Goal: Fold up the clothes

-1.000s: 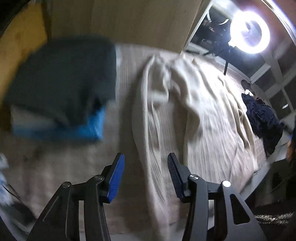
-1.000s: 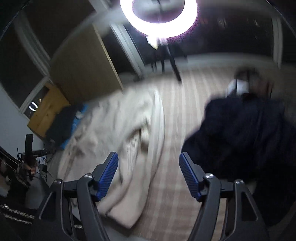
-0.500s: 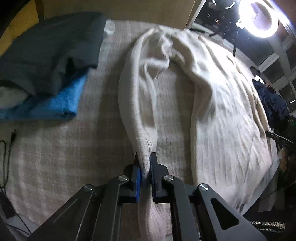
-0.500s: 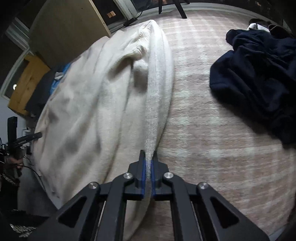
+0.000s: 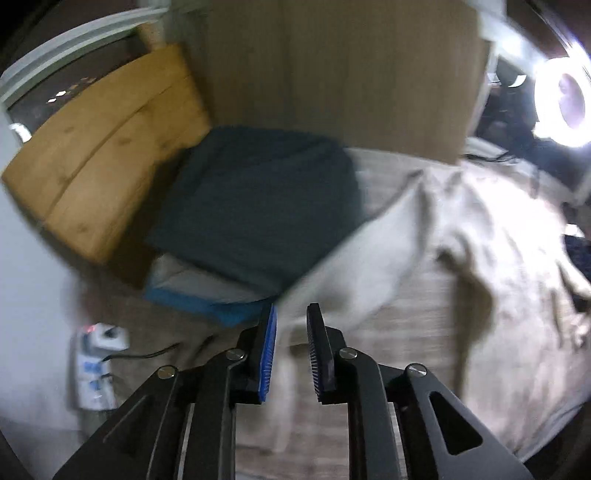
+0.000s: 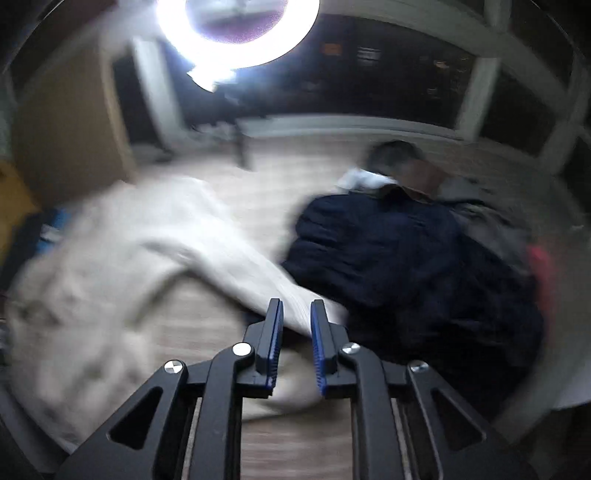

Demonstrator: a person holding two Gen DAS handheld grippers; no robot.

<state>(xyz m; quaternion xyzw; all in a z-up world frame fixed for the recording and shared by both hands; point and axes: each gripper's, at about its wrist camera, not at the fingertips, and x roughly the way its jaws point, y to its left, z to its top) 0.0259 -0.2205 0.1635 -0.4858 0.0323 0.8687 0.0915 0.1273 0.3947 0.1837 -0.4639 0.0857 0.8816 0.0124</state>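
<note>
Cream sweater [image 5: 491, 258] — unfolded, sleeves seemingly loose between slightly spread jaws of left gripper [image 5: 290, 354] and right gripper [image 6: 296, 345]; dark folded stack [image 5: 258, 214] lay beside — blurred.

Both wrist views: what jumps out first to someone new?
The cream sweater sprawled across the bed, one sleeve running into the left gripper and the other into the right gripper, jaws a little apart. Next, the glaring ring light overhead and the navy garment heaped at right.

No text can be read — both views are blurred.
</note>
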